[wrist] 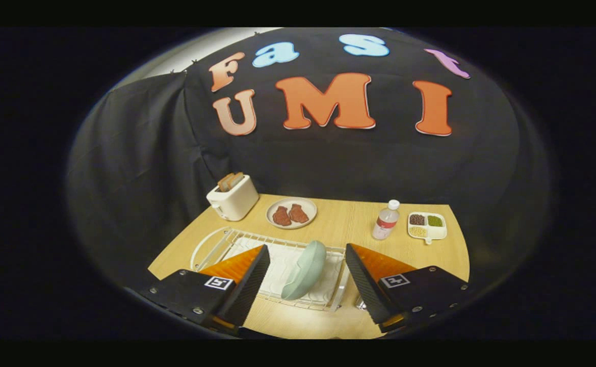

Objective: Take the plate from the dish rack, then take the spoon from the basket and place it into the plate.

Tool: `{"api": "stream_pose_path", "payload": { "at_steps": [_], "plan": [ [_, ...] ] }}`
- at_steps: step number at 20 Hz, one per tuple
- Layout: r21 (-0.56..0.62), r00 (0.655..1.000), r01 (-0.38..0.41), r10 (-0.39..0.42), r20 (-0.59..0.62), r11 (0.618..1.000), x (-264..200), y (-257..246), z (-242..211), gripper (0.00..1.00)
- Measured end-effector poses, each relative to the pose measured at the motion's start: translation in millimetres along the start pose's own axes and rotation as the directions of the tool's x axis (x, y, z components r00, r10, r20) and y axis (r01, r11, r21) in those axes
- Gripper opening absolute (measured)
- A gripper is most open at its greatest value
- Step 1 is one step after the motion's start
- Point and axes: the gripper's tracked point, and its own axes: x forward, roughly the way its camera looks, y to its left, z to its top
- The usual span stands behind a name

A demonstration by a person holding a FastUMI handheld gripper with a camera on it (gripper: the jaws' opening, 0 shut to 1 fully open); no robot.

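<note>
Fingers (263,265) spread wide, empty, flanking the plate (305,269) upright in the dish rack (211,244).

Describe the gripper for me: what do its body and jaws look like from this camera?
The gripper has two wedge-shaped jaws that taper forward, with ribbed inner faces. Each sits on a black blocky mount carrying a small square black-and-white marker on top and silver screws along its edges. The jaws stand open, with the pale green plate in the dish rack between them, untouched.

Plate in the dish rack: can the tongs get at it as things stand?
Probably yes. The pale green plate stands on edge in the white wire dish rack, nothing else around it. The tongs are open, a finger either side of the plate, not touching.
</note>
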Motion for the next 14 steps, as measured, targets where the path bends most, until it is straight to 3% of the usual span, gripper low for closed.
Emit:
{"api": "stream_pose_path", "payload": {
  "at_steps": [6, 12, 14],
  "plan": [
    [-0.051, 0.984, 0.026, -0.034, -0.178, 0.998, 47, -4, -27, 0.79],
    [-0.047, 0.931, 0.039, -0.053, -0.36, 0.998, 81, -2, -59, 0.65],
    [-0.049, 0.903, 0.05, -0.066, -0.424, 0.998, 90, -2, -73, 0.65]
  ]
}}
